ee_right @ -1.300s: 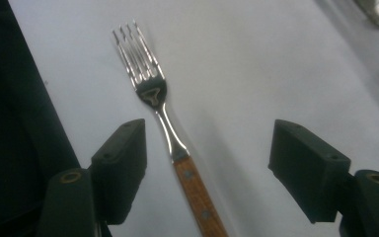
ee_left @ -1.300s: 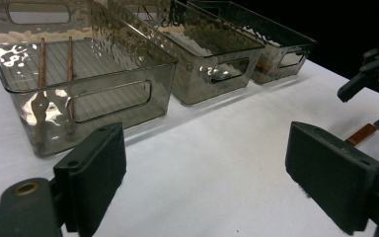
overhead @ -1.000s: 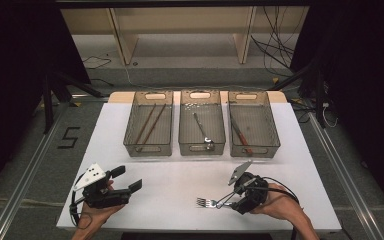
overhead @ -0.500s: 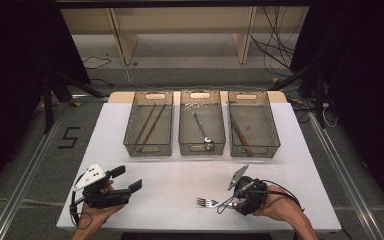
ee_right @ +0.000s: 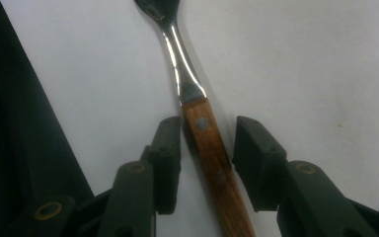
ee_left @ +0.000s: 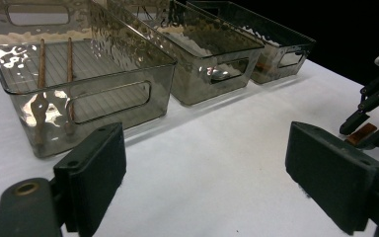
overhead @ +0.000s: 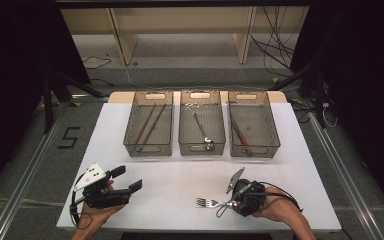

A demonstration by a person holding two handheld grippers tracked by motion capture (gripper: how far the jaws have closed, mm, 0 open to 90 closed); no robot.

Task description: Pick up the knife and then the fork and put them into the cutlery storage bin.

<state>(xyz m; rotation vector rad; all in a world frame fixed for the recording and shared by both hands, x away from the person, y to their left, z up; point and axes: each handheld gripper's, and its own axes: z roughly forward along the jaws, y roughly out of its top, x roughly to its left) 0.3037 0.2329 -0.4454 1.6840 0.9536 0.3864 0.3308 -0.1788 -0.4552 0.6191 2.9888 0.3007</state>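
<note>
Right tongs [ee_right: 206, 163] closing around fork [ee_right: 205, 148] handle (gap remains).

fork [ee_right: 203, 133]: steel, brown wood handle (two rivets) | table [overhead: 180, 175]: white | bins [overhead: 149, 125]: smoky clear, ribbed floors

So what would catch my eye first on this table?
Probably the three smoky see-through plastic bins in a row at the far side of the white table, each holding cutlery. Then the wooden-handled steel fork lying near the front edge, with the right gripper astride its handle, jaws just closing, right pad not yet touching.
</note>
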